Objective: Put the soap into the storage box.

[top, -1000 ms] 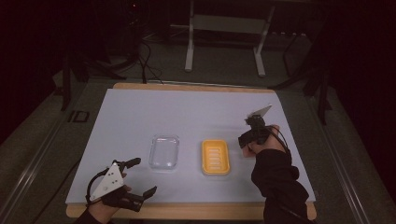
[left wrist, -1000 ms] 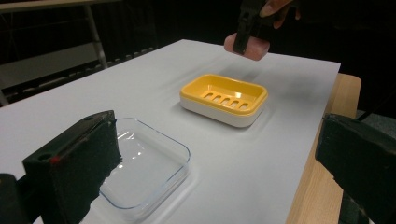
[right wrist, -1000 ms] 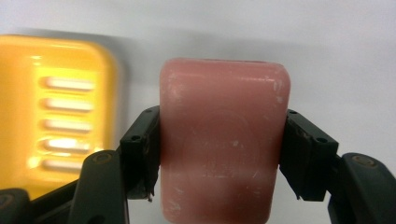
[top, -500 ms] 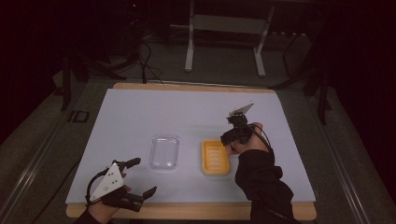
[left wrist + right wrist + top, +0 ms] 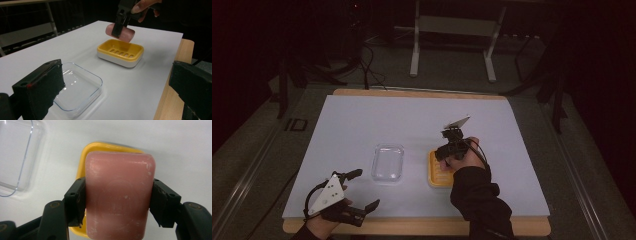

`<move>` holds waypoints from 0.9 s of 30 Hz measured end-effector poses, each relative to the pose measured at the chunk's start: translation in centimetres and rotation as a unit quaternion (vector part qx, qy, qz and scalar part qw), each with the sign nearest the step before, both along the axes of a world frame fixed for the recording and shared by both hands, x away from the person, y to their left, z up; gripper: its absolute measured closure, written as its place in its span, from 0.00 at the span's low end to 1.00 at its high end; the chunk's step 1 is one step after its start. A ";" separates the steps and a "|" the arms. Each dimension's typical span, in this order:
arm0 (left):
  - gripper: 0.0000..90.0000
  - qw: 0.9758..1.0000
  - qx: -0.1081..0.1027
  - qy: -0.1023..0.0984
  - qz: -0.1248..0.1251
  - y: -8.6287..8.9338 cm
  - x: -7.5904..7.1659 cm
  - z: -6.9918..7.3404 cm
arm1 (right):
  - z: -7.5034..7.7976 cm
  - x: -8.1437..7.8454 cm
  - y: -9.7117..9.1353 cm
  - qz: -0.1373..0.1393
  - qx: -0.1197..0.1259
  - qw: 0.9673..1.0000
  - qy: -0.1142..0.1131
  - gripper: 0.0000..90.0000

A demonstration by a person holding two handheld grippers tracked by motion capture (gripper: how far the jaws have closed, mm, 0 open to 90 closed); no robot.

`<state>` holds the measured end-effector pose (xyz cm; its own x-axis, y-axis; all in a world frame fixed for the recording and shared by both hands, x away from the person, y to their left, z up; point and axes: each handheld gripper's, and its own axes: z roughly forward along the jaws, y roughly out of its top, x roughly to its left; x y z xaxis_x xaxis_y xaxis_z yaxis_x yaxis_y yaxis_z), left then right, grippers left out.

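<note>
A pink soap bar (image 5: 118, 197) is clamped between the jaws of my right gripper (image 5: 117, 202), which is shut on it. It hangs just above a yellow soap dish (image 5: 120, 51) on a white base, also seen in the high view as the soap dish (image 5: 435, 172) under my right gripper (image 5: 447, 150). From the left gripper view the soap bar (image 5: 126, 33) hovers over the dish's far side. My left gripper (image 5: 362, 189) rests near the table's front left edge, open and empty. A clear plastic tray (image 5: 388, 162) lies between the two.
The white table cover (image 5: 362, 120) ends on a wooden table edge (image 5: 412, 226) at the front. A metal stand (image 5: 452, 30) and cables lie on the dark floor beyond the table.
My right gripper has carried the soap leftward and toward the front, from the table's right side to above the yellow dish. The left gripper has stayed put.
</note>
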<state>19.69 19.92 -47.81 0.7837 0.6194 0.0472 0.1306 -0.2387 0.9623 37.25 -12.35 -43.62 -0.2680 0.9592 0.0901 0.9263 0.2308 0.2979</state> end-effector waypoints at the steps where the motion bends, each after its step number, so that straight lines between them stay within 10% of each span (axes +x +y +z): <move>1: 0.00 1.000 0.000 0.000 0.000 0.0 0.0 0.0 | -0.2 -0.1 0.1 0.000 0.003 1.000 -0.001 0.41; 27: 0.00 1.000 0.002 -0.001 -0.003 -0.1 0.0 0.0 | -4.7 -0.1 1.3 -0.021 -0.003 0.999 0.024 0.41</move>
<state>19.66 19.80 -47.84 0.7875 0.6142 0.0512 0.1280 -0.2442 0.9612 37.12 -11.09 -48.37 -0.2219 0.9702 0.0968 0.9488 0.1920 0.2509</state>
